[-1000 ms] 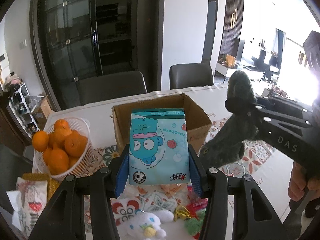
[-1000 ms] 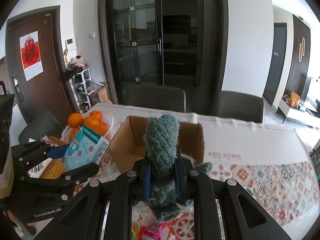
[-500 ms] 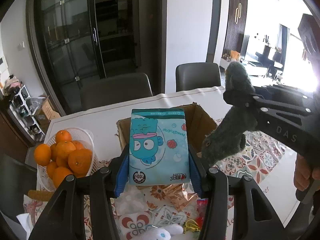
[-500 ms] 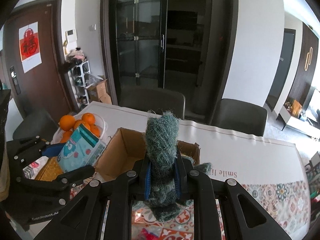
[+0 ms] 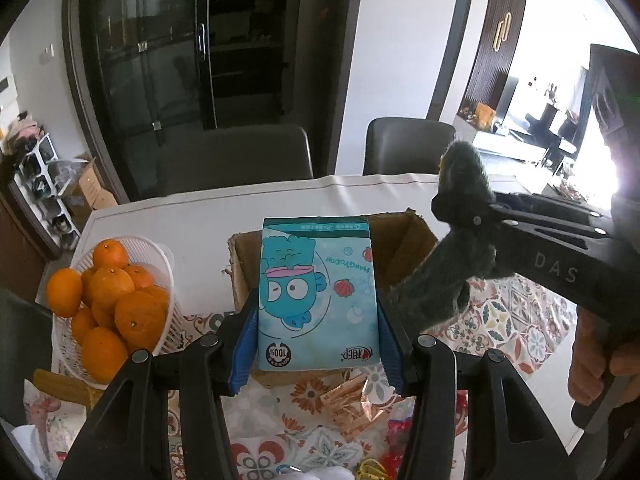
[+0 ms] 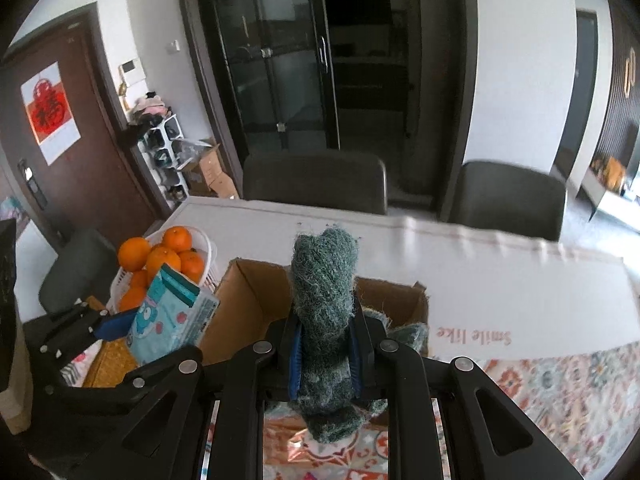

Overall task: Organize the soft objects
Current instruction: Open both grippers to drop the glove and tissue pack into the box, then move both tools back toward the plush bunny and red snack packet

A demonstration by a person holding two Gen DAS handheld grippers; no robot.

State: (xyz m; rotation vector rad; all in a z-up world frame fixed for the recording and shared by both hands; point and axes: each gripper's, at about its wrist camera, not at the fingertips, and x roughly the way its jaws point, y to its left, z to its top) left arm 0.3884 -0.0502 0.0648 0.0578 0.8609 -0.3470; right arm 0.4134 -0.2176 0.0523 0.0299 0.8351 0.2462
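Worktop [image 5: 200,216]: patterned cloth, scattered wrappers.
Box [image 6: 248,300]: open cardboard, evidently the drop point for soft items.
Basket [image 5: 160,256] of oranges: beside box, not soft, left alone.
Tissue pack [image 5: 318,292]: clamped by left gripper [image 5: 318,356] fingers, held above box's near edge.
Green plush [image 6: 324,320]: pinched tight in right gripper [image 6: 325,360], near box, ready for dropping.
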